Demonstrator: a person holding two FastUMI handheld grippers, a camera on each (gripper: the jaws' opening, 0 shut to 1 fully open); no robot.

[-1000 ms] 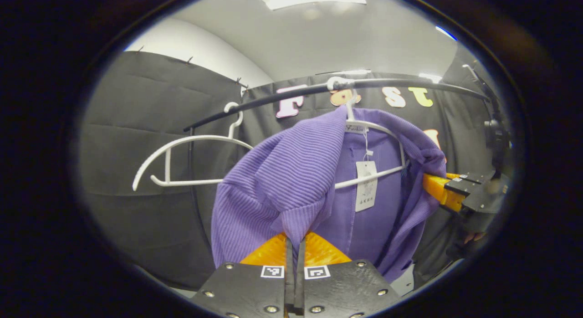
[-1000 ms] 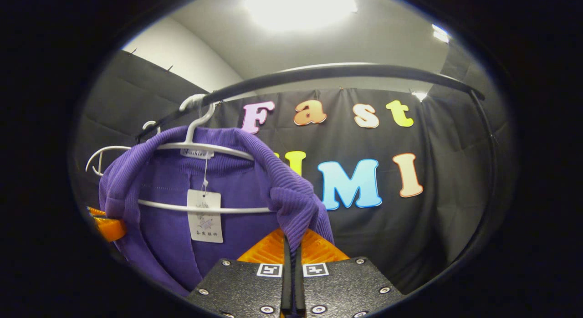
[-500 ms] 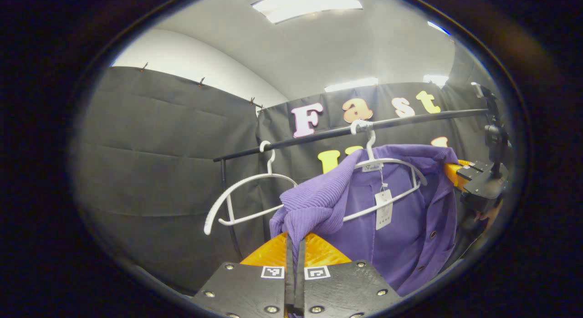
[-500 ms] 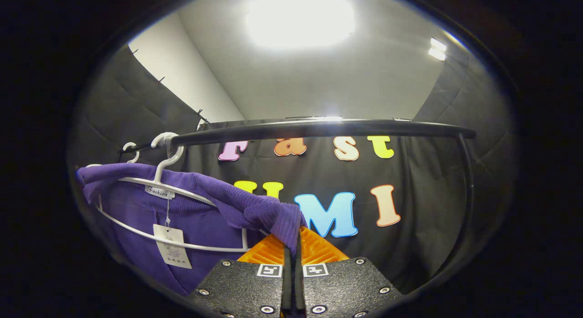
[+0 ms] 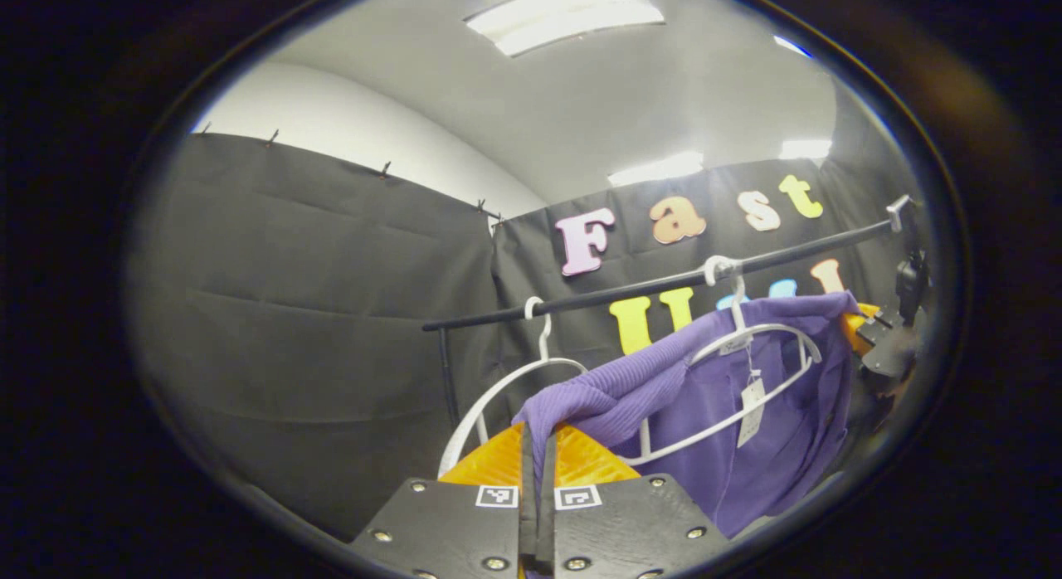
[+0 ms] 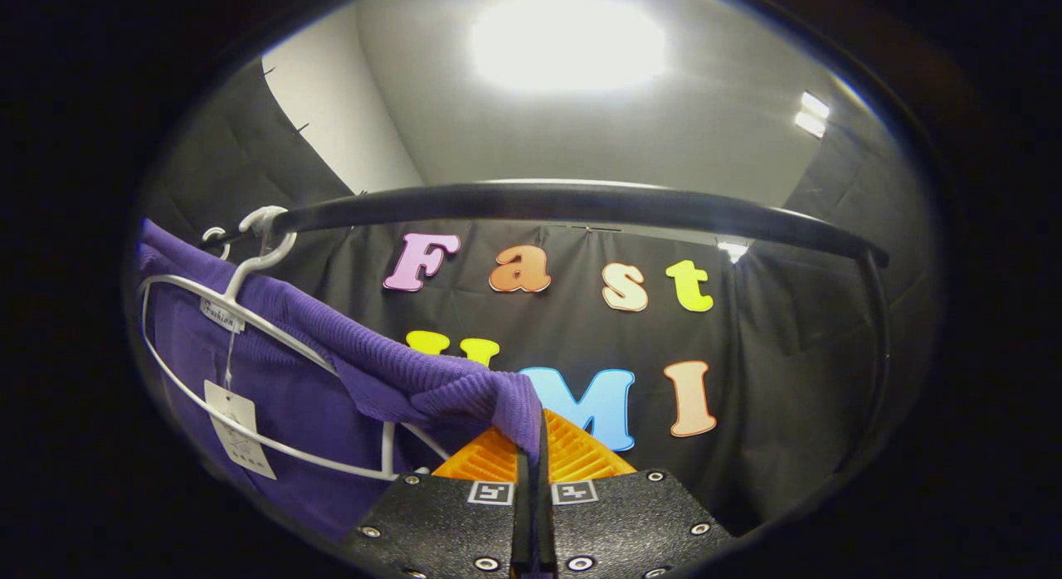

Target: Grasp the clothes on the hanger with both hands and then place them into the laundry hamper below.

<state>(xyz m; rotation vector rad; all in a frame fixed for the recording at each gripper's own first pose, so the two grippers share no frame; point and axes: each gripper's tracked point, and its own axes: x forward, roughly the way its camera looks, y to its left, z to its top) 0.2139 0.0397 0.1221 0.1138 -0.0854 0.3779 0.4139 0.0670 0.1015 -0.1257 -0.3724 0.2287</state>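
Observation:
A purple ribbed knit garment hangs stretched between both grippers, its shoulders pulled off a white hanger that still hooks on the black rail. My left gripper is shut on one shoulder of the garment. In the right gripper view the same garment spreads to the left around the hanger, and my right gripper is shut on its other shoulder. A white tag dangles from the collar. The right gripper also appears far right in the left gripper view.
A second, bare white hanger hangs on the rail to the left of the garment. The rail arcs overhead, with an upright post at its right end. Black cloth walls surround the rack.
Both grippers have pulled outward and back from the rack, drawing the garment's shoulders off the hanger ends. The hanger and rail now sit farther away and more to the side in each view.

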